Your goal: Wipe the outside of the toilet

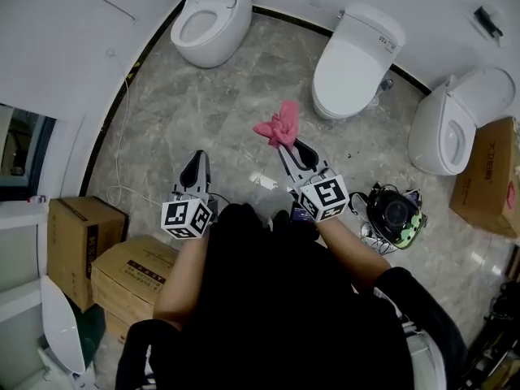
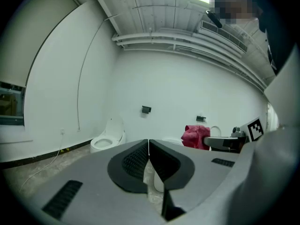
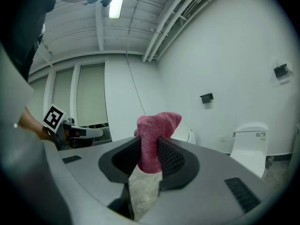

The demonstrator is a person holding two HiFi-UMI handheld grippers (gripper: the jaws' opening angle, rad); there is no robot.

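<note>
Three white toilets stand along the curved wall: an open-seat one at far left, a closed-lid one in the middle, and a third at right. My right gripper is shut on a pink cloth, held above the marble floor short of the middle toilet. In the right gripper view the cloth sticks up between the jaws of the gripper. My left gripper hovers to the left, shut and empty, its pads pressed together. The left gripper view shows the far-left toilet and the cloth.
Cardboard boxes are stacked at lower left and another box stands at right. A black and green device with cables lies on the floor by my right arm. A white cable trails along the left wall.
</note>
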